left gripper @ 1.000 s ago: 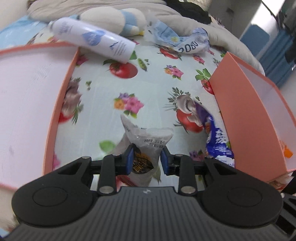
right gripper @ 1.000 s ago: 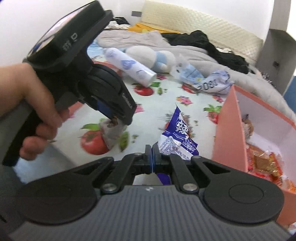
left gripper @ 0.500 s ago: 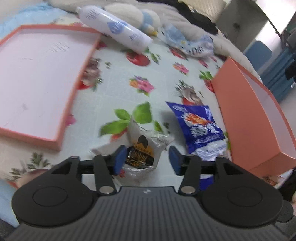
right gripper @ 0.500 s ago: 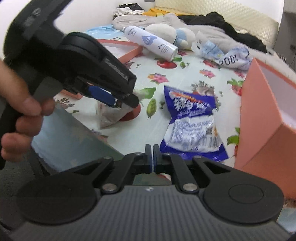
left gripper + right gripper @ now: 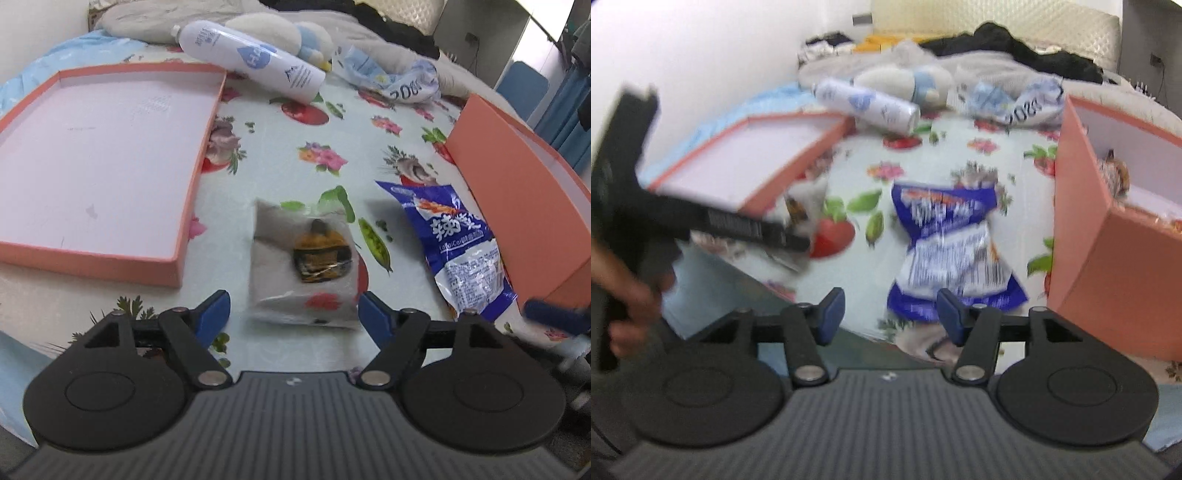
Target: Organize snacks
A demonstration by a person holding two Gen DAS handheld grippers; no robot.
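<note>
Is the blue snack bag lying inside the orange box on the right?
No, the blue snack bag lies on the flowered cloth, beside the orange box and outside its wall.

Your right gripper (image 5: 888,314) is opening its jaws over the near end of the blue snack bag (image 5: 951,243), pads not pressing it. The bag is lying just left of the orange box (image 5: 1108,236). Left of the bag, your hand (image 5: 624,295) is holding the left gripper (image 5: 798,236), blurred.
</note>
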